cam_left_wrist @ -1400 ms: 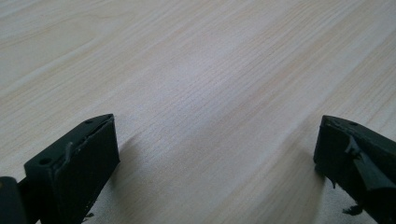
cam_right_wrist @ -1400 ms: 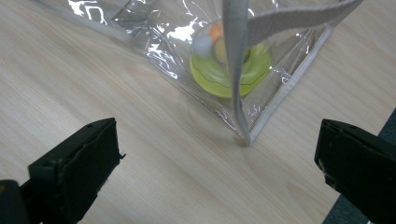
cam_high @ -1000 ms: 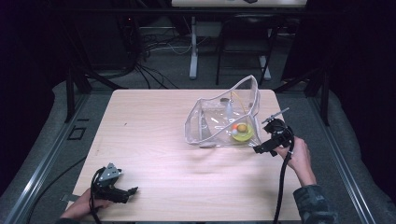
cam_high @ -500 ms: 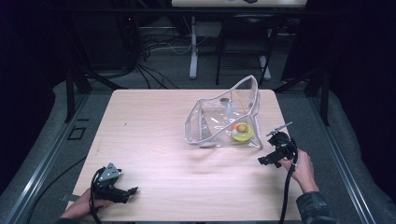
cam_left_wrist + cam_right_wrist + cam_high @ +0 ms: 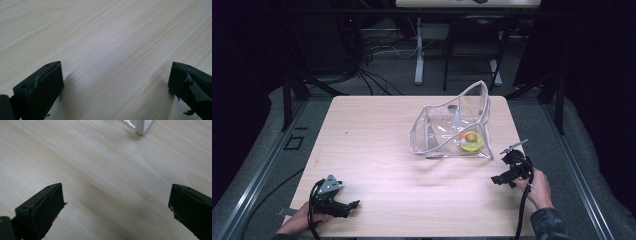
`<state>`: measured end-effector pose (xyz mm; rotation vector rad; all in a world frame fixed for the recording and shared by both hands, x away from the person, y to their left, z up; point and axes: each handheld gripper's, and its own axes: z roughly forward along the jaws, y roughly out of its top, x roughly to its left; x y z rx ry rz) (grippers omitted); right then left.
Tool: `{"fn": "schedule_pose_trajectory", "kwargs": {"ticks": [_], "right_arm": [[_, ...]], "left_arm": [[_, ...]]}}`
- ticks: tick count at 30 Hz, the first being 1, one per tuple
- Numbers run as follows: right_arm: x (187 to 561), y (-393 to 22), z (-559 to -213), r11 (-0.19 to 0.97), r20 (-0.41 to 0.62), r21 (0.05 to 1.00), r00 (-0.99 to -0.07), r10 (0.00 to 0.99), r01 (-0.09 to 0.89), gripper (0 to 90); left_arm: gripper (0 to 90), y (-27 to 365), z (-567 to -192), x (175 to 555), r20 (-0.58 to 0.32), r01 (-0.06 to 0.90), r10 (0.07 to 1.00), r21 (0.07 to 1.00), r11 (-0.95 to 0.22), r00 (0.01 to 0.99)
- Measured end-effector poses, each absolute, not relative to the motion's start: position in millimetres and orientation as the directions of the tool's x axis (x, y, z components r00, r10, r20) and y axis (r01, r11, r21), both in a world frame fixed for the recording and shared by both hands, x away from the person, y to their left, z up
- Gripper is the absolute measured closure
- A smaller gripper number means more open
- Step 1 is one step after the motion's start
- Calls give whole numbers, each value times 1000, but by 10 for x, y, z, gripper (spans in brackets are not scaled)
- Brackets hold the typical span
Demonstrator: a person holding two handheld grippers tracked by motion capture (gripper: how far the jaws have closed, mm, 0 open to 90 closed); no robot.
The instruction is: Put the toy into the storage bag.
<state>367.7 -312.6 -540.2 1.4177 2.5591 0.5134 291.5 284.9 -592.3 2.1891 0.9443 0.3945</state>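
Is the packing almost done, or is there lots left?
It looks nearly done. The clear bag on the table already holds a yellow thing and other small items. The right gripper and left gripper are both open, holding nothing, apart from the bag. The bag's top gapes open, so closing may remain.

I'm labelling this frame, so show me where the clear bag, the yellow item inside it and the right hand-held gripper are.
clear bag (image 5: 432, 131), high view, on its left see-through wall.
yellow item (image 5: 471, 145), high view, on its yellow rim inside the bag.
right hand-held gripper (image 5: 498, 179), high view, midway between its fingertips.
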Motion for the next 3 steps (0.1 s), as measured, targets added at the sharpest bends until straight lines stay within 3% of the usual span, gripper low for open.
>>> {"fn": "schedule_pose_trajectory", "kwargs": {"ticks": [3], "right_arm": [[3668, -3131, -5420, 481, 30, 381, -530, 847, 790, 0]], "left_arm": [[0, 2848, -5923, 2915, -1, 511, 728, 713, -480, 685]]}}
